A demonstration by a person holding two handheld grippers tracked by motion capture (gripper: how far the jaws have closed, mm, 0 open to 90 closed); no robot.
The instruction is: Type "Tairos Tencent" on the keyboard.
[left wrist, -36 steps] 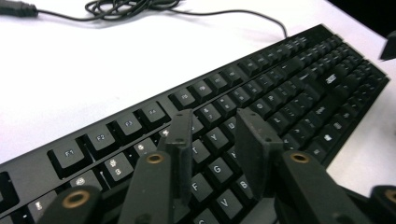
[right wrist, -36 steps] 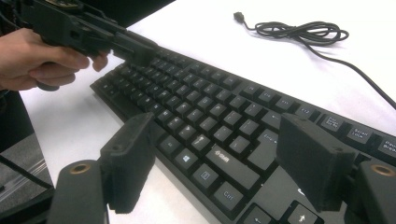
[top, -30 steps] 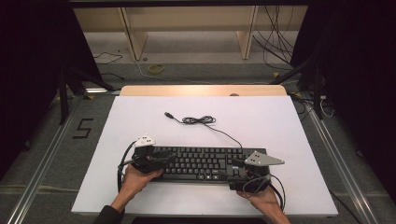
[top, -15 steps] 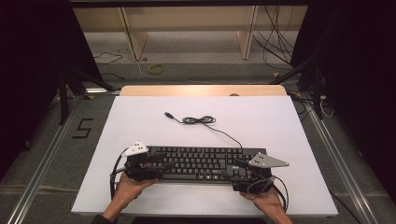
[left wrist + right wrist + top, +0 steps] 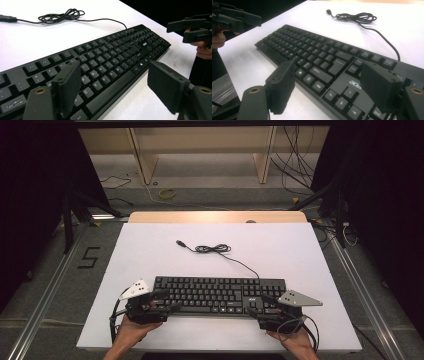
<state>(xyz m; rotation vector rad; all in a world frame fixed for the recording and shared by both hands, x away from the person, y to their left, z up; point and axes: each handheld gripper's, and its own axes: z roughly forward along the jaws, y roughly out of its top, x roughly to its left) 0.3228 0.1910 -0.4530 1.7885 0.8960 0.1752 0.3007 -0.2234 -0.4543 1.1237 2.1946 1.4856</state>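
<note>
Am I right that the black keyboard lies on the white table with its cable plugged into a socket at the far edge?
Not quite. The keyboard does lie on the white table, but its cable is not plugged in: the high view shows it partly coiled on the tabletop with the plug lying free, well short of the far edge.

A white table [image 5: 150,250] bears a black keyboard [image 5: 215,294] and its cable [image 5: 212,249].

Left gripper [image 5: 162,301] now drawn back from the left end of the keyboard [image 5: 220,295], toward the table's near-left; jaws just opening, wide apart, nothing pressed between the pads. Right gripper [image 5: 257,307] also shifted nearer the table's front edge, jaws spread at the keyboard's right end.
</note>
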